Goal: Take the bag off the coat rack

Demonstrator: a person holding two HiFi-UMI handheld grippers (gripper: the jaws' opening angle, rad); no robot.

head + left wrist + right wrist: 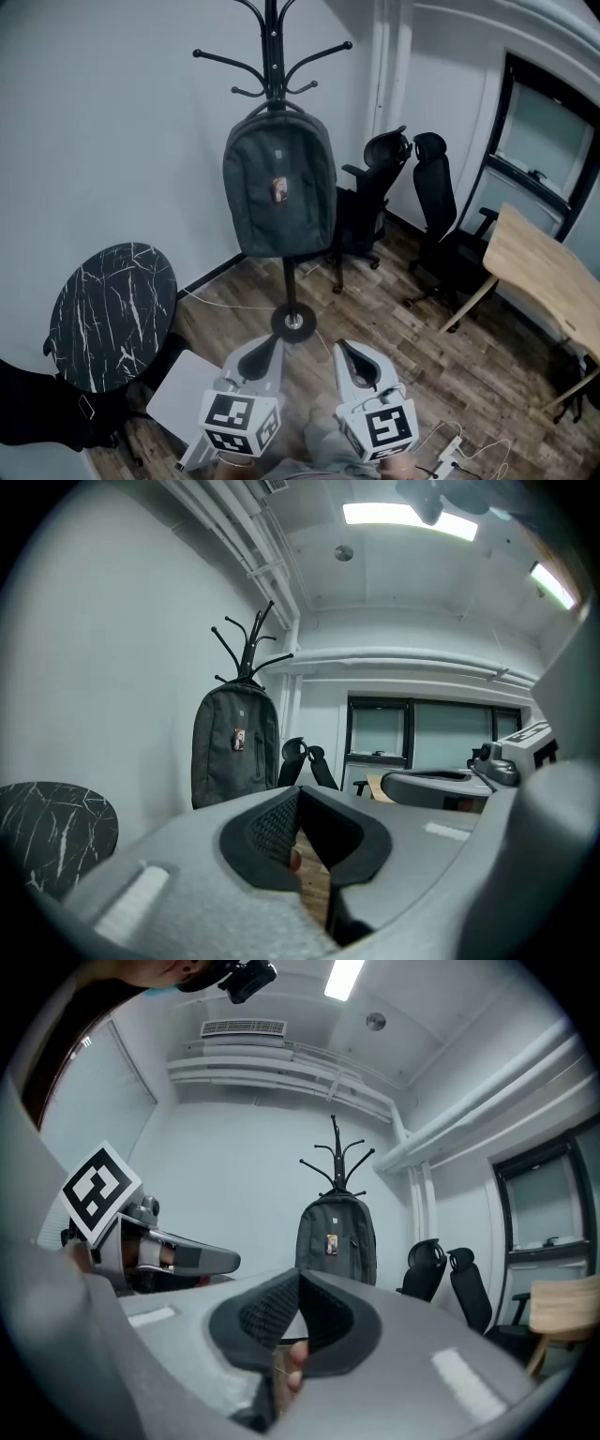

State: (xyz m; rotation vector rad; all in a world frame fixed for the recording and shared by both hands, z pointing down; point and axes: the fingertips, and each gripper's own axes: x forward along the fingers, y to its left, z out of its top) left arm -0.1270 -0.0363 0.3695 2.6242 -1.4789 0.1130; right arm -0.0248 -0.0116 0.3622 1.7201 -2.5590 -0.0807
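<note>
A wood-plank floor (441, 366) and a pale wall (112, 122) fill most of the head view. At the right edge stands a light wooden tabletop (544, 262) on slanted legs. In the corner rises the black coat rack (272, 37), with its curved hooks spread at the top and its round base on the floor. The bag (279, 187), a dark grey backpack, hangs from the rack's upper hooks by its top handle. Its front faces the person and its body covers the middle of the pole. Just right of it are two black office chairs (370, 202), side by side near the window. To the left stands a round black marbled tabletop (112, 314).

Low in the head view the left gripper (272, 342) and the right gripper (343, 352) point toward the rack's base, side by side and well apart from the bag. Each gripper's own view shows its jaws pressed together with nothing between them, and the bag (234, 747) (336, 1237) hangs untouched beyond. Each gripper carries a marker cube (239, 422). Smallest is a little badge (278, 190) on the bag's front.
</note>
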